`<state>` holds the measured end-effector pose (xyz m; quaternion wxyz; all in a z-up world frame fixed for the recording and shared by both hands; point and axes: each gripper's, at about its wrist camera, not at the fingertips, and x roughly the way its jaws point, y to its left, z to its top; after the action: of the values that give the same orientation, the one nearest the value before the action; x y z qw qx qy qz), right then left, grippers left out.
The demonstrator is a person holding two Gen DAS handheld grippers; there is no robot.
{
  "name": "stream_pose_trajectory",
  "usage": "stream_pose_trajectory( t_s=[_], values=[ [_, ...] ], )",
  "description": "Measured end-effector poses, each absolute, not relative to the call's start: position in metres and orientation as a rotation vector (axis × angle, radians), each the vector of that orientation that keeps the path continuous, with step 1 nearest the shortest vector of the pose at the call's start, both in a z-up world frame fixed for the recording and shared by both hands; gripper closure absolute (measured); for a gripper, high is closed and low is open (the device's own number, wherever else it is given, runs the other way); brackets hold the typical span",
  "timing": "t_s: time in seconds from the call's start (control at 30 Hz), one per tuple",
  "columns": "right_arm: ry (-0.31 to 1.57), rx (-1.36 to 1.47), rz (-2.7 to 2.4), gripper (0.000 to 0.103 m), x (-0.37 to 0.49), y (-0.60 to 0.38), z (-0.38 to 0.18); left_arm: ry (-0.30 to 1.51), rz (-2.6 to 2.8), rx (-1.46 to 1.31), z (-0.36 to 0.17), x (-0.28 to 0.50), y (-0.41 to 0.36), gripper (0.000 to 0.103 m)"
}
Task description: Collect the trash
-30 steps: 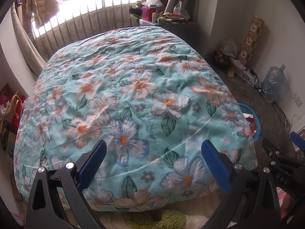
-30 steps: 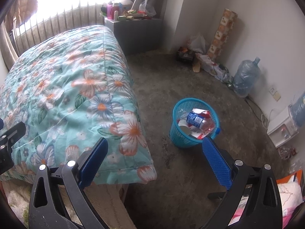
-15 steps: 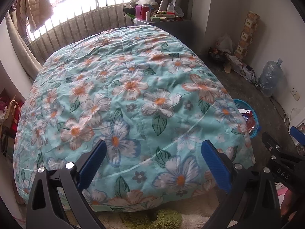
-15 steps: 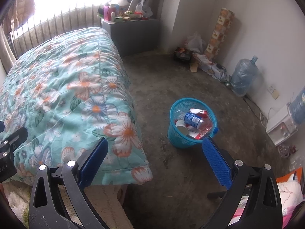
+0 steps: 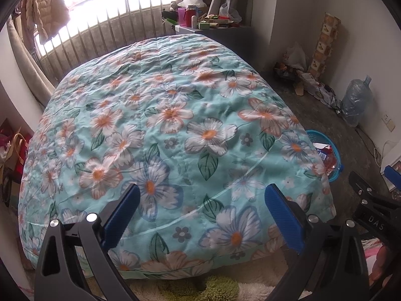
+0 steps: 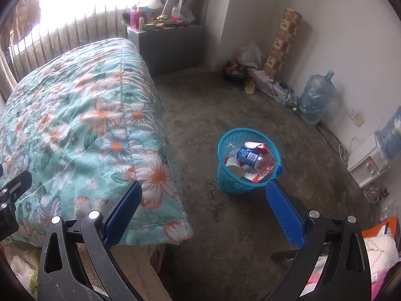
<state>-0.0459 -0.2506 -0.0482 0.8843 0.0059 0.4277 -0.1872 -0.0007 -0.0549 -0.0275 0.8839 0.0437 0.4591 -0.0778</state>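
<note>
1. We are holding the left tool (image 5: 200, 215) spread wide with nothing between its blue-padded fingers (image 5: 120, 215), facing the bed covered by a turquoise quilt printed with white and orange flowers (image 5: 175, 130).
2. We are holding the right tool (image 6: 204, 213) equally wide and empty, facing the bare grey concrete floor (image 6: 225, 105) beside the bed; the quilt (image 6: 87, 125) is filling the left of its view.
3. The round blue plastic mesh basket (image 6: 246, 188) is standing on the floor just beside the bed's near corner, and in the left view only its rim (image 5: 325, 140) is showing past the quilt's edge.
4. Lying inside the basket are a clear plastic bottle with a blue label (image 6: 253, 156), a white cup (image 6: 234, 166) and red-and-white wrappers (image 6: 257, 175).
5. A large clear water jug (image 6: 315, 97) is standing against the white wall, well apart from the basket.
6. A grey desk (image 6: 170, 45) cluttered with bottles and boxes is sitting beneath the window at the far end of the bed.
</note>
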Motion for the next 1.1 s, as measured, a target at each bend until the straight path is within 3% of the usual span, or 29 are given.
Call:
stream_pose_trajectory(
  t_s=[1.1],
  values=[
    [0.891,0.013,-0.390,0.008,-0.0462,-0.2501,-0.0477,0.953,-0.159,0.088,-0.0266,-0.0006,-0.0508,0.006]
  ],
)
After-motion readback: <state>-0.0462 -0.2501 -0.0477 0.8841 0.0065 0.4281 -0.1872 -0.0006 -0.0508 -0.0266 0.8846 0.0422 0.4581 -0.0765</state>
